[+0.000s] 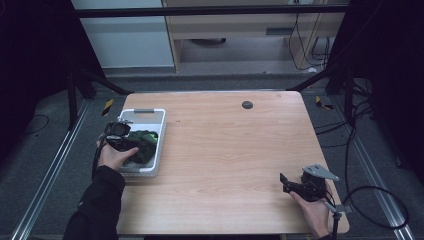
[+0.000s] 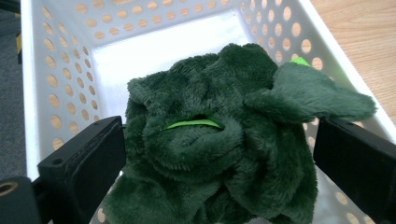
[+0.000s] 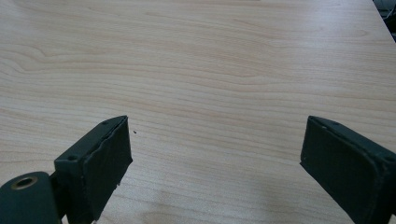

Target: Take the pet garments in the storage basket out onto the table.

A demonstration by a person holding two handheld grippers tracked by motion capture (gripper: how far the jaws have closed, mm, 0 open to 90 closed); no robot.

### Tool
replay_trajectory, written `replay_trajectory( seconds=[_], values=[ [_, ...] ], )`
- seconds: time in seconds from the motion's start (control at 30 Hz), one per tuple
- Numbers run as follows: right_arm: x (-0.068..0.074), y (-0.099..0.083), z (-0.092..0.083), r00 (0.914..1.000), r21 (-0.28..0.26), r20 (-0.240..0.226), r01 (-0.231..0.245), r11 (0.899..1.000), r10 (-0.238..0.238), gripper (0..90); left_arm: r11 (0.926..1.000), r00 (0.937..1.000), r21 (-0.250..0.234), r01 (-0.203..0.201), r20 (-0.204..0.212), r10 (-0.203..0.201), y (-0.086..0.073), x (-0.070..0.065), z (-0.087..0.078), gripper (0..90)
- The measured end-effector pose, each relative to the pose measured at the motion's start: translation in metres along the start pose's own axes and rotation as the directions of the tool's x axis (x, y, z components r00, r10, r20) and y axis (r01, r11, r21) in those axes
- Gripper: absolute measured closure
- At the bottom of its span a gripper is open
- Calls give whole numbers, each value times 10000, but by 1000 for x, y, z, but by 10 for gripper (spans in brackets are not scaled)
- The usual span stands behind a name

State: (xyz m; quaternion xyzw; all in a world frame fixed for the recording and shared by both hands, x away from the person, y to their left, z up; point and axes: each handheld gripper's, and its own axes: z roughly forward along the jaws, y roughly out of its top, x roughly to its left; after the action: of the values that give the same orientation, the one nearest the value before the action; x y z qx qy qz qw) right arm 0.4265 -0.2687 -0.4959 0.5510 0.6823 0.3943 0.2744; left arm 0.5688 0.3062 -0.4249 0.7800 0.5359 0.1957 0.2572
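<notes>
A dark green plush toy (image 2: 210,154) lies crumpled in a white plastic basket (image 2: 60,79) with round holes in its walls. Its fuzzy fabric is bunched into folds, with a thin bright green strip showing in one crease and a floppy flap reaching towards the basket's side wall. The basket stands near the desk's (image 1: 230,150) left edge.
</notes>
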Motion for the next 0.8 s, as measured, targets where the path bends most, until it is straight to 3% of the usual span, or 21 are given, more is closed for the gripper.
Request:
replay_trajectory(
  seconds=[0.47, 0.67, 0.8],
  values=[
    [0, -1, 1, 10000, 82, -40, 29, 10000, -28, 81, 9995, 9994, 155, 282, -224, -279, -4, 4, 13, 43],
    [0, -1, 2, 10000, 117, -53, 16, 9999, -15, 80, 9997, 9993, 101, 223, -289, -220, -4, 1, 14, 120],
    [0, -1, 1, 10000, 136, -92, -14, 9999, 15, 80, 9998, 9994, 46, 209, -295, -208, -4, -1, 14, 251]
  ],
)
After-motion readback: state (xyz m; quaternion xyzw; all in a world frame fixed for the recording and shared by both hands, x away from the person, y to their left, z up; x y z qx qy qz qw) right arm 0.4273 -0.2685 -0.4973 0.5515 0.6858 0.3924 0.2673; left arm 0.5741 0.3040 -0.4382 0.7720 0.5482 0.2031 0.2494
